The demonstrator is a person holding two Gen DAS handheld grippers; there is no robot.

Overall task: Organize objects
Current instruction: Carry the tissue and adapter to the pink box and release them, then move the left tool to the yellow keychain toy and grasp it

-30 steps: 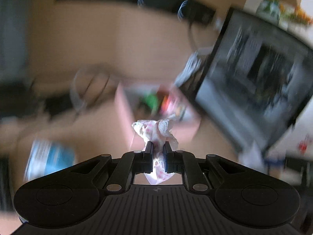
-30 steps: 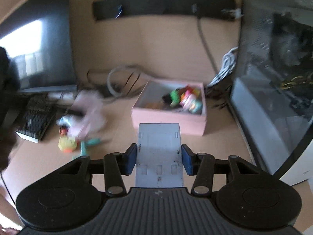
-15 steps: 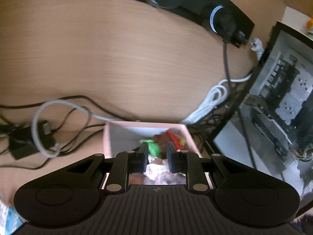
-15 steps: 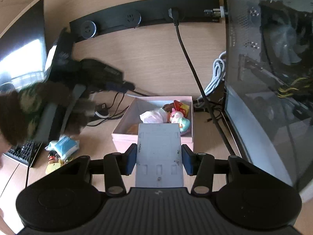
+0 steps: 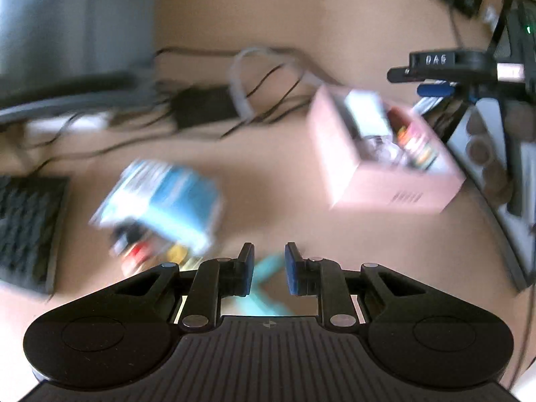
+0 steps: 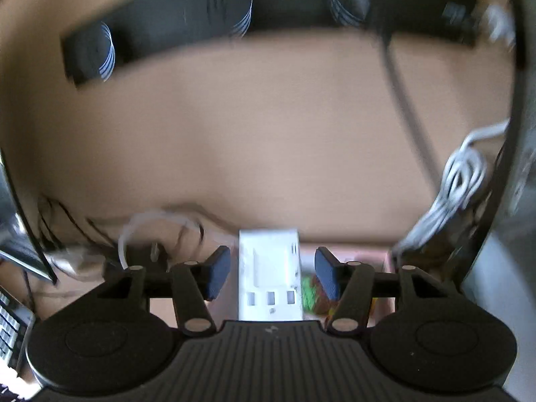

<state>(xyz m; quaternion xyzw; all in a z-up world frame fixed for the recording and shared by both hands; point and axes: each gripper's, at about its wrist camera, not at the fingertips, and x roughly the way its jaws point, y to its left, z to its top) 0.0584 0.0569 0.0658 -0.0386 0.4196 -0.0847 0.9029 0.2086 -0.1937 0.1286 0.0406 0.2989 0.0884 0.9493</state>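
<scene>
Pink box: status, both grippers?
Left gripper open, empty, above a teal item. Right gripper open over the pink box; white charger sits between its jaws, untouched. Blue packet still on the desk.

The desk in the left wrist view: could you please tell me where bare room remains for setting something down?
The widest bare patch of desk lies between the blue packet and the pink box. It is crowded behind, among the cables and black adapter, and by the small toys beside the left tongs, which are over a teal item.
</scene>
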